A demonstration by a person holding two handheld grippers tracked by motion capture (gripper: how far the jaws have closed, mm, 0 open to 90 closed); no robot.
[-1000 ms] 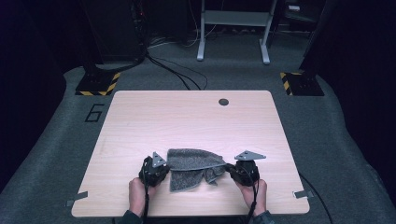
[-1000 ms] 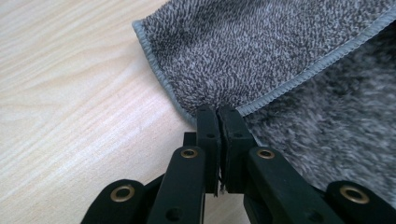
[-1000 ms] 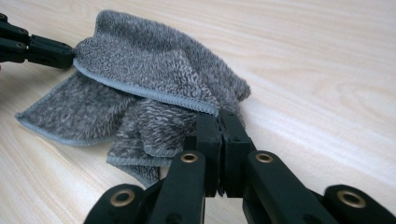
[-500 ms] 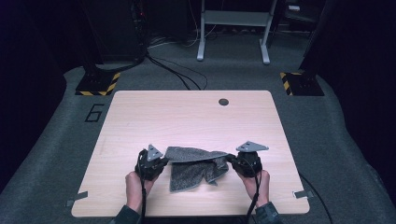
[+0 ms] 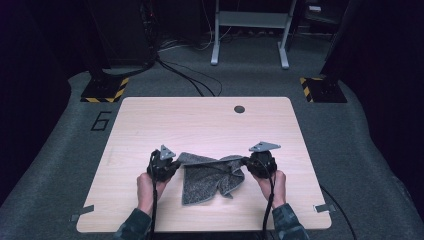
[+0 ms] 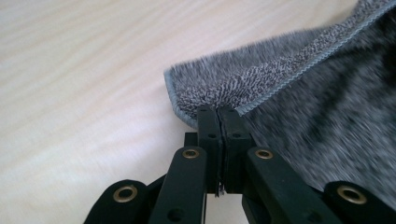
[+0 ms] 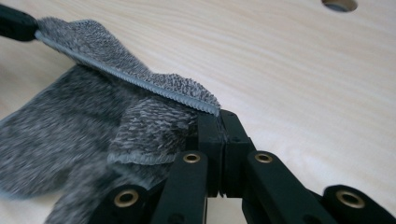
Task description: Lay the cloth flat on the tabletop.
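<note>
The left gripper [image 5: 169, 163] is clenched on 1 hemmed corner of the grey towel [image 5: 210, 179]. The towel lies near the worktop's [image 5: 200, 120] front edge, soft, light and limp; grip it at the stitched hem. The right gripper [image 5: 252, 162] clamps the opposite corner.

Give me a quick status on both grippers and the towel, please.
Left gripper shut on grey towel corner. Right gripper shut on opposite corner. Towel lifted between them, rest hanging to table. Nothing in the way.

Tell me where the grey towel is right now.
In the high view the grey towel hangs over the near middle of the table, stretched between the left gripper and right gripper, each clamped on a corner.
</note>
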